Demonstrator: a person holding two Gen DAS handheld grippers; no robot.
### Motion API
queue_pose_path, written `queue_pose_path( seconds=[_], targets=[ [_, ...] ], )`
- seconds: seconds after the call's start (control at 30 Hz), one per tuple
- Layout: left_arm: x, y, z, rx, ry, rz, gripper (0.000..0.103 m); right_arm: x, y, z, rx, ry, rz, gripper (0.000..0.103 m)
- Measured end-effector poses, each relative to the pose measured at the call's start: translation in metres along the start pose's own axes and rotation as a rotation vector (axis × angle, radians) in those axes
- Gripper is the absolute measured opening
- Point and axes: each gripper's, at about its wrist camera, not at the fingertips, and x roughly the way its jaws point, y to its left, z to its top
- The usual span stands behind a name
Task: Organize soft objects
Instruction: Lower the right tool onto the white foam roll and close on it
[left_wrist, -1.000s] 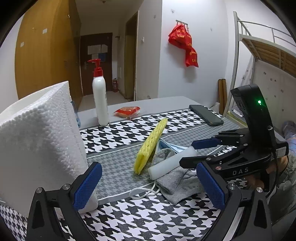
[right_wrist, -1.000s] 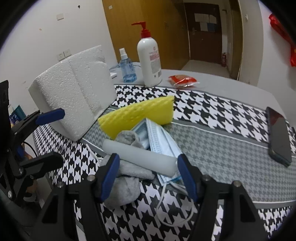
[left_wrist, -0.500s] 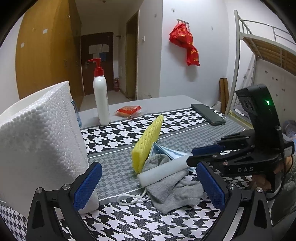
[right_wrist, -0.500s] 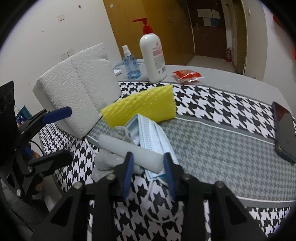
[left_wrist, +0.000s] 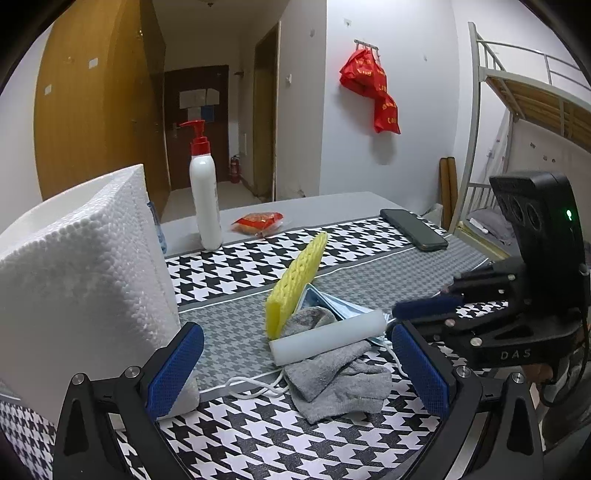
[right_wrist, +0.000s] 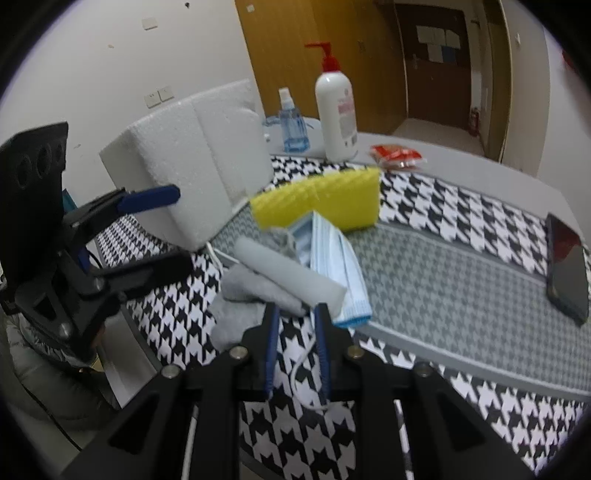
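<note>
Soft things lie heaped mid-worktop (left_wrist: 332, 206) on a black-and-white houndstooth cloth (left_wrist: 258, 435) with a grey band: a white foam cylinder (left_wrist: 327, 336) across a crumpled grey fabric sock (left_wrist: 340, 380), a blue pleated face mask (right_wrist: 332, 258) beneath it, and a yellow ribbed sponge (left_wrist: 295, 280) standing on edge just behind. The right gripper (right_wrist: 295, 317) has its jaws closing on the near end of the cylinder, blue pads at either side of it; motion blur hides whether they press yet. The left gripper (left_wrist: 295, 373) hovers with its jaws wide apart and nothing between them, one pad just beside a white polystyrene foam box (left_wrist: 81, 280). Beyond the cloth the grey worktop carries a white pump bottle with a red top (left_wrist: 205, 192), a small blue spray bottle (right_wrist: 293, 125), a red snack packet (left_wrist: 258, 221) and a black phone (left_wrist: 413, 229). Behind are wooden doors (left_wrist: 96, 110), a red bag hung on a white wall (left_wrist: 373, 92) and a metal bunk bed (left_wrist: 517, 92).
</note>
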Motion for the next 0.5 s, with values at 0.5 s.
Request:
queue_pose_path(
  seconds=[0.5],
  targets=[
    [-0.005,0.006,-0.005,-0.027,-0.002,0.008,0.102,0.037,-0.002,0.021,-0.125,0.091,-0.031,0.045]
  ],
)
